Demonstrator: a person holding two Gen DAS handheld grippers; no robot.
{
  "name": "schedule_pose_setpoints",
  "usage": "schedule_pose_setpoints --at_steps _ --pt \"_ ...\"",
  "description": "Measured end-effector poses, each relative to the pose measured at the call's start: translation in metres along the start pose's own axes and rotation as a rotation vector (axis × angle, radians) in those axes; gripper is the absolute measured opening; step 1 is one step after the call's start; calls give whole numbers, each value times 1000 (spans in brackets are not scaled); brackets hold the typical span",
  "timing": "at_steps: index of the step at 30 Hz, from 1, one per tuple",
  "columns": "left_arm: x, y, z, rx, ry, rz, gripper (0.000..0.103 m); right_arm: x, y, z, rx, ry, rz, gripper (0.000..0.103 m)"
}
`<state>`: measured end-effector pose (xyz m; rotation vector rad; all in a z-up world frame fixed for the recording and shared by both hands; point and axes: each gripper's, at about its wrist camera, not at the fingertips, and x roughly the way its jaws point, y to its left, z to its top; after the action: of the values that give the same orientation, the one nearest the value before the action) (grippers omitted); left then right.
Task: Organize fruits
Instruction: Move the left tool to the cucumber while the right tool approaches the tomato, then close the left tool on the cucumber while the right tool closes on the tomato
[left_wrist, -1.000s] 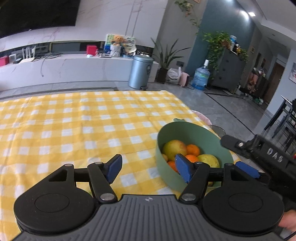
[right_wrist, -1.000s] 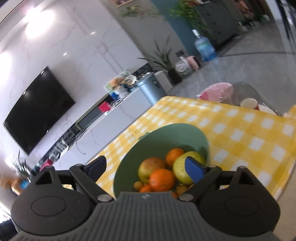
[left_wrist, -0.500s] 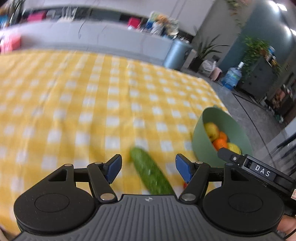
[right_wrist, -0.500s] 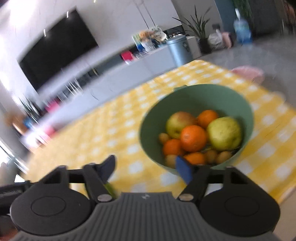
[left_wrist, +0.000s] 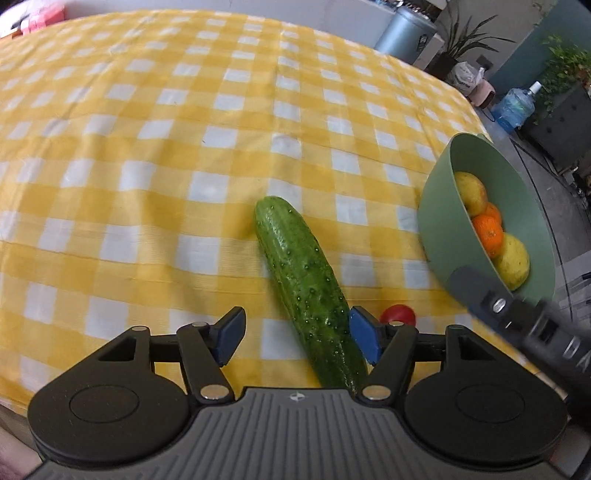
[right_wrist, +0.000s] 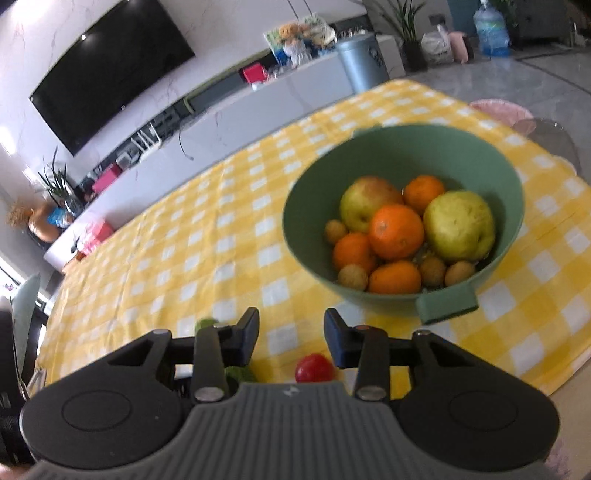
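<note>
Bowl (right_wrist: 402, 147) is mostly loaded already, but the cucumber (left_wrist: 306, 284) and tomato (right_wrist: 314, 368) are loose on the worktop (left_wrist: 184, 147): left tool (left_wrist: 295, 334) gapes around the cucumber, right tool (right_wrist: 291, 334) is closing on nothing.

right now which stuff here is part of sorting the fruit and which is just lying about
Part of the job:
- cucumber on the cloth
- small red fruit on the cloth
- green bowl of oranges, pears and small brown fruits

Just lying about:
- bin
- TV
- water bottle
- soft toys
- potted plants
</note>
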<state>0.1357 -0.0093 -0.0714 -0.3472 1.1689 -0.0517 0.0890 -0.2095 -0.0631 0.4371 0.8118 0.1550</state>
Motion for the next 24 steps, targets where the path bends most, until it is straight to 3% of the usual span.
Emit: schedule_pose_setpoints --at_steps 8,13,15,16,20,24 --pt "23 -14 11 -106 66 -10 75 4 -12 -1 60 23 21 38" --pt "28 -30 10 -83 7 73 71 3 -19 -2 95 31 36 37" --pt "28 -33 10 -72 -3 62 60 3 -21 -1 107 26 24 37" --pt "27 -31 8 -79 -6 22 48 3 -22 -1 116 26 25 37" --pt "24 -22 11 -148 31 -6 44 5 -23 -1 117 43 25 37" --pt "17 -8 7 -146 25 -16 44 13 -15 -2 75 91 17 37"
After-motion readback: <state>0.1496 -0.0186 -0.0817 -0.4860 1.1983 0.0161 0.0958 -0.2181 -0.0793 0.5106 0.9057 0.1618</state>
